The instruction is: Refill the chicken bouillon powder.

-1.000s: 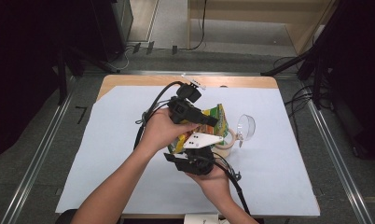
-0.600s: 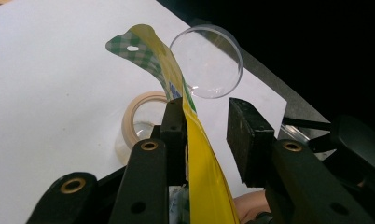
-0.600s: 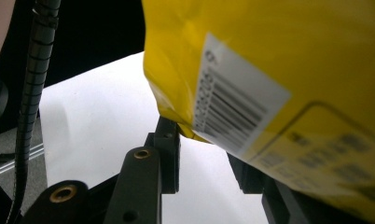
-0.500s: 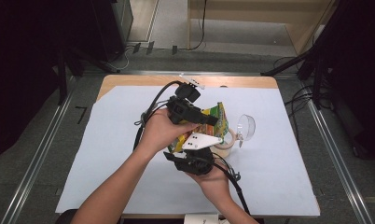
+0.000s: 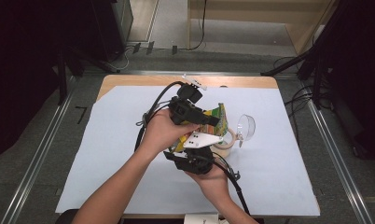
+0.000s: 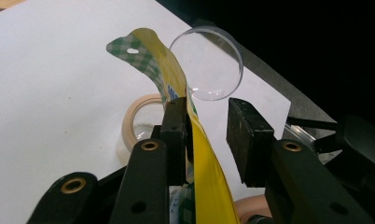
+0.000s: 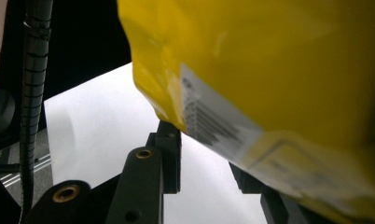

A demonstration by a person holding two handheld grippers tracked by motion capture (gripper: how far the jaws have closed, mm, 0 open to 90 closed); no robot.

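Two grippers work on one yellow snack pouch (image 5: pixel 212 122), held up off the counter (image 5: pixel 106 154) between them near the middle of the white sheet. The left gripper (image 6: pixel 209 133) has the pouch's upper part between its jaws: in the left gripper view the foil lies flat against the left jaw, while the right jaw stands clear of it with a plain gap, so this looks like a loose hold, the jaws part-way closed but not clenched on the pouch. The checked green top edge with its hang hole curls away beyond the jaws and appears unopened. The right gripper (image 5: pixel 195 158) sits lower, under the pouch, in the person's right hand (image 5: pixel 213 179); in the right gripper view the yellow bottom with a barcode label hangs just in front of and above the jaws, hiding the right one, so I cannot tell whether it grips the pouch or merely sits beneath it.

Beside the pouch on the counter lie a roll of tape (image 6: pixel 138 119) and a clear round dish (image 6: pixel 206 63), both untouched and empty.

My reading is that the pouch is picked up and being positioned, probably for tearing open or emptying toward the dish. A firm two-sided grip, the opening itself and any pouring all seem left to do.
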